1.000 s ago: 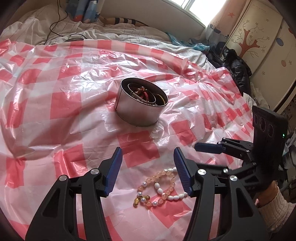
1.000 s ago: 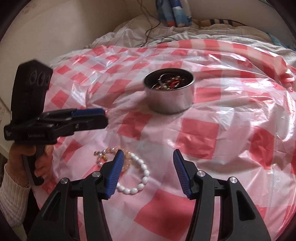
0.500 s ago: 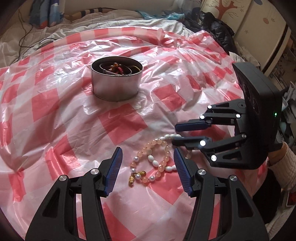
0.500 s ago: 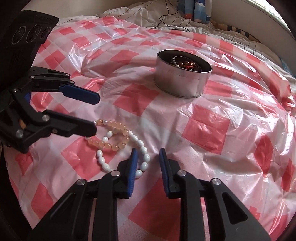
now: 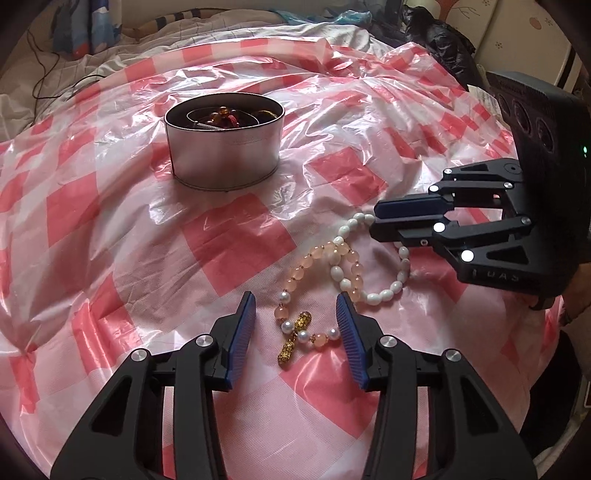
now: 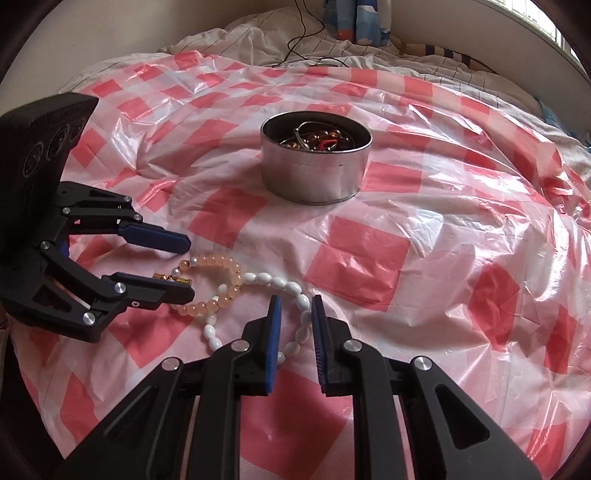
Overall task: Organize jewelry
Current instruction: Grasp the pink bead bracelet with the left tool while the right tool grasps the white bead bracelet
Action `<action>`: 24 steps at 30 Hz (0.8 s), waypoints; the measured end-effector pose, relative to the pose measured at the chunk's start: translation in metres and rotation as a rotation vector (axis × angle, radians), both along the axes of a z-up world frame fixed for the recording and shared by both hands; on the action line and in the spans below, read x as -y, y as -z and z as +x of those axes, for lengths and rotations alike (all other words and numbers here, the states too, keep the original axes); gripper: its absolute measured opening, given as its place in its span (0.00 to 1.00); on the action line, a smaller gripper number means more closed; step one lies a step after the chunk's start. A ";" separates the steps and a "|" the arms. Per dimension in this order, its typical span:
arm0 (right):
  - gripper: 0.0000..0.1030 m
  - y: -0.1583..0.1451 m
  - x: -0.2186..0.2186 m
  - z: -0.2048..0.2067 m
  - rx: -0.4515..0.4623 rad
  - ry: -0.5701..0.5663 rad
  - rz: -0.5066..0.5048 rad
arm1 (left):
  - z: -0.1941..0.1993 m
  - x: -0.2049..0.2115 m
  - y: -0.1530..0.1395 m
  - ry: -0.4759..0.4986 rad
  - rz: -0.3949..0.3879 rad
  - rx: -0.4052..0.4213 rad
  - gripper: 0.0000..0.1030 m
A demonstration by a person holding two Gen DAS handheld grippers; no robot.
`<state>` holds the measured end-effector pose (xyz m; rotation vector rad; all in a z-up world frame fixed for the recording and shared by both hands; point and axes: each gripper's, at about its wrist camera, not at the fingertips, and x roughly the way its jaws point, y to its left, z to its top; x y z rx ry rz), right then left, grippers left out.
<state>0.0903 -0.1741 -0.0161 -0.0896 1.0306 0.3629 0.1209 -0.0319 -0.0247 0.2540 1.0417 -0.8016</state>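
1. Two bead bracelets lie overlapping on our pink-and-white checked plastic sheet (image 5: pixel 236 236): a white oval-bead bracelet (image 5: pixel 384 293) and a peach round-bead bracelet (image 5: pixel 325 258) with small pearls and gold charms.
2. Our left gripper (image 5: pixel 295 332) is low over the sheet, jaws spread apart on either side of the gold-charm end of the peach bracelet, gripping nothing.
3. Our right gripper (image 6: pixel 295 325) has its jaws narrowed around the white bracelet's strand; a gap shows on both sides of the beads, so it has not clamped them.
4. Beyond the bracelets, well apart from them, a round metal tin (image 6: pixel 316 162) stands upright with no lid, holding a tangle of red and amber jewelry.
5. Behind the sheet we see rumpled white bedding (image 6: pixel 258 44) and a black cable (image 6: pixel 310 33).
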 end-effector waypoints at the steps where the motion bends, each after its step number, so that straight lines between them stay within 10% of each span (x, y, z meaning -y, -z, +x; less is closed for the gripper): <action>1: 0.17 0.003 -0.003 0.000 -0.004 -0.003 -0.013 | 0.000 0.002 0.001 0.003 0.005 0.005 0.42; 3: 0.17 0.005 -0.006 0.000 0.001 -0.010 -0.033 | -0.001 0.008 0.001 0.013 0.015 0.019 0.42; 6: 0.09 0.003 -0.004 -0.001 0.014 -0.004 -0.043 | -0.004 0.012 0.001 0.027 0.046 0.038 0.06; 20: 0.20 -0.001 0.012 0.005 0.008 0.054 -0.017 | 0.012 -0.004 -0.001 -0.055 0.067 0.047 0.10; 24: 0.23 0.000 0.011 0.003 0.006 0.050 -0.013 | 0.012 -0.003 0.000 -0.053 0.046 0.035 0.29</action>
